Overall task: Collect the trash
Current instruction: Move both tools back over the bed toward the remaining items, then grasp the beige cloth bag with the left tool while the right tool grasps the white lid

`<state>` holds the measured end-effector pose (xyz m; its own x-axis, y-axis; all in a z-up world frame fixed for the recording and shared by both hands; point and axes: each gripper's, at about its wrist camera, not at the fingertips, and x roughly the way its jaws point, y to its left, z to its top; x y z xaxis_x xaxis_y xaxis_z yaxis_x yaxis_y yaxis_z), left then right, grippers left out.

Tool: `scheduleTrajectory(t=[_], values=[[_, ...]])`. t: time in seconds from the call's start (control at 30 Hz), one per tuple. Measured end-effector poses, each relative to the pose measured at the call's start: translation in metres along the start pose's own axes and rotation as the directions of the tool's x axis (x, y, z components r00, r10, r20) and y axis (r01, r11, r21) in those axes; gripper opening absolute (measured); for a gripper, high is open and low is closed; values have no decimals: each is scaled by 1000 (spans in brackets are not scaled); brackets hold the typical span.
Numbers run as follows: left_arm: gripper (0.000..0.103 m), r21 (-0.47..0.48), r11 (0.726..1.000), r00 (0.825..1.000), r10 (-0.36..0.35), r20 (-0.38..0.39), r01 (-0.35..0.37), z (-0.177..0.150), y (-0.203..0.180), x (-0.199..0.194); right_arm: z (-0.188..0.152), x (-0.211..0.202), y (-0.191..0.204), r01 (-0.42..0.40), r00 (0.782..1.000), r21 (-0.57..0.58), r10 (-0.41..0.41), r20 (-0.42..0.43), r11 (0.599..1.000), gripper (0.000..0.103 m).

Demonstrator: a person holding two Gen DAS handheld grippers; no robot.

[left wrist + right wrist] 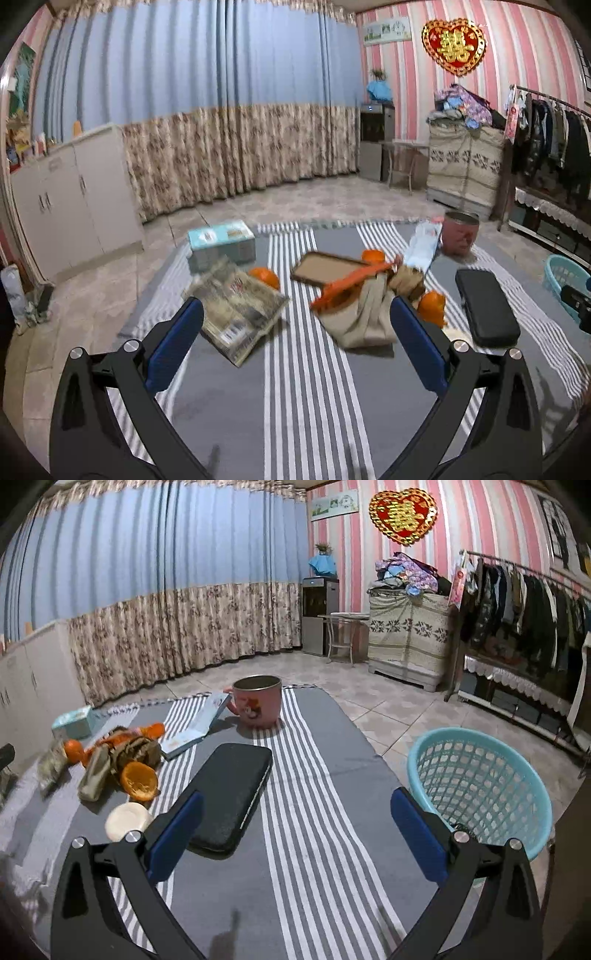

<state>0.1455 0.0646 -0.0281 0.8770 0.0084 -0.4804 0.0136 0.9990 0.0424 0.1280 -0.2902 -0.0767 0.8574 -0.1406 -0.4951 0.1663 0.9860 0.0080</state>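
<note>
On the striped tabletop [306,369], crumpled paper [240,310] at eleven o'clock looks light, soft; pinch its raised edge. Orange peel [139,781] at ten o'clock seems limp, slippery. Left gripper [295,347] and right gripper [295,830] jaws gape wide, empty.

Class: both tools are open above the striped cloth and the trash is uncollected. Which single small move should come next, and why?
Probably ease the right tool left toward the orange peel: it is open and holds nothing, the peel lies close, and the blue basket waits on its right.
</note>
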Motion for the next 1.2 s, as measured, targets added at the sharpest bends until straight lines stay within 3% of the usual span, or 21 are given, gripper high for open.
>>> scheduleTrajectory(t=[0.17,0.33,0.53,0.57,0.73,0.83,0.9,1.1,1.2], values=[[98,5,999,996,-34,-84,34,-8,-15,33,-4,16,10,-7,999,-14,6,-42,1000,99],[98,25,997,989,-72,-132,76,-4,-35,67,-7,26,14,53,995,-68,-59,-76,996,99],[95,59,993,973,-90,-211,105,-4,-56,107,-8,34,-8,-30,992,71,39,-118,997,99],[92,57,992,968,-96,-233,112,-5,-57,113,-10,36,-9,-34,991,81,44,-124,996,99],[50,13,981,927,-177,-331,192,-11,-57,134,-16,48,-10,-26,986,105,43,-160,994,99],[20,4,979,927,-190,-323,202,-13,-56,130,-17,50,-4,-17,985,86,31,-167,996,99],[12,19,981,934,-178,-309,193,-11,-57,123,-17,48,-1,-7,986,71,19,-167,997,99],[9,67,982,960,-159,-231,178,-9,-47,80,-16,42,9,-18,985,54,27,-168,998,99],[9,64,984,964,-148,-221,166,-7,-34,66,-16,36,17,-41,985,49,48,-164,998,99]])
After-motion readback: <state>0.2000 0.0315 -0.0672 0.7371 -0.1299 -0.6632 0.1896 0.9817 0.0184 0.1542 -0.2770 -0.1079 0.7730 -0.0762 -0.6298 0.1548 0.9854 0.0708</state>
